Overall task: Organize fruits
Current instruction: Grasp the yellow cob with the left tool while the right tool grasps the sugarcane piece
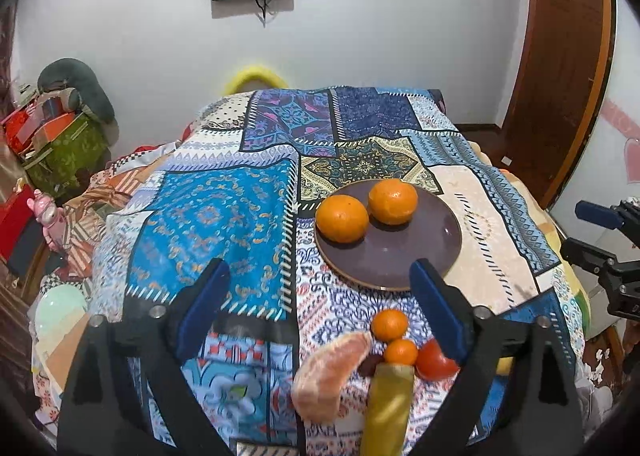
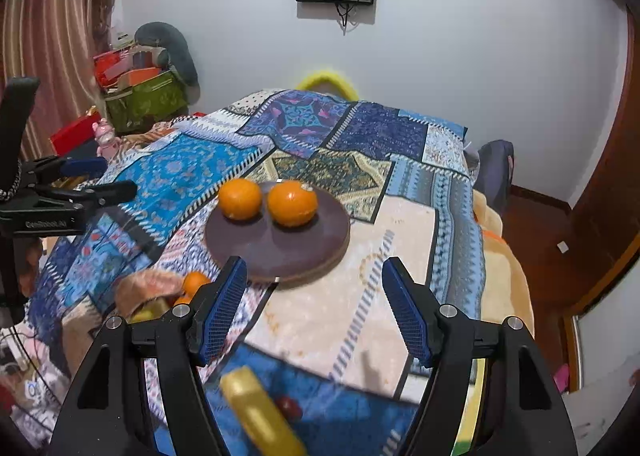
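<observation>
- My left hand-held gripper (image 1: 320, 296): jaws wide apart, nothing between them, above the patchwork-cloth surface (image 1: 224, 215).
- One peeled pale-orange citrus wedge (image 1: 332, 376), near edge: soft and squashy, so I'd pinch lightly across its thick middle.
- One yellow banana-like fruit (image 1: 390, 408) beside it: bruises easily, take mid-body.
- Two small round orange mandarins (image 1: 390, 324), one red tomato-like fruit (image 1: 434, 362): light, likely to roll.
- Two large oranges (image 1: 342, 217) on the round brown plate (image 1: 420, 252): firm, grip across the widest part.
- My right hand-held gripper (image 2: 314, 308): jaws apart, empty.
</observation>
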{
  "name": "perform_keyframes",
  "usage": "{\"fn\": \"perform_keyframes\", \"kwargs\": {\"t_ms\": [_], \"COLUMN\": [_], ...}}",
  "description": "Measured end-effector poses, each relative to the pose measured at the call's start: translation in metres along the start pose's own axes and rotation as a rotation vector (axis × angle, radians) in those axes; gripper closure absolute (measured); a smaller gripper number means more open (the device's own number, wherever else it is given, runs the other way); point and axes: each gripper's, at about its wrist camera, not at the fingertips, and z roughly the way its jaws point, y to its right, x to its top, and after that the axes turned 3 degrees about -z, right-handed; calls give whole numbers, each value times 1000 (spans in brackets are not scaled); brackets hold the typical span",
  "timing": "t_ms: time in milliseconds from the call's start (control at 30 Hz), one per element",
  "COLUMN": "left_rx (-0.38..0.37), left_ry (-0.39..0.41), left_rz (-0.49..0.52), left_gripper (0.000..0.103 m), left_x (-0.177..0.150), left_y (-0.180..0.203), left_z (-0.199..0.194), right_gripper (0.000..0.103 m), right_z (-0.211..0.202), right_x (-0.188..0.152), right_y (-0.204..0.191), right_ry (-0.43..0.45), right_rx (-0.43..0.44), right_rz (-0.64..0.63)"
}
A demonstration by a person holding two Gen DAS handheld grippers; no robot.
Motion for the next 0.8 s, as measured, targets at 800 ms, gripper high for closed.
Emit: {"fn": "perform_keyframes", "kwargs": {"t_ms": [800], "left_rx": [-113], "left_ry": [-263], "left_rz": [63], "left_gripper": [30], "left_x": [-96], "left_y": [26], "left_z": [17], "right_gripper": [50], "right_z": [22], "right_x": [-74], "right_y": [-38], "right_ry": [-218], "right_rx": [152], "right_rz": [-2]}}
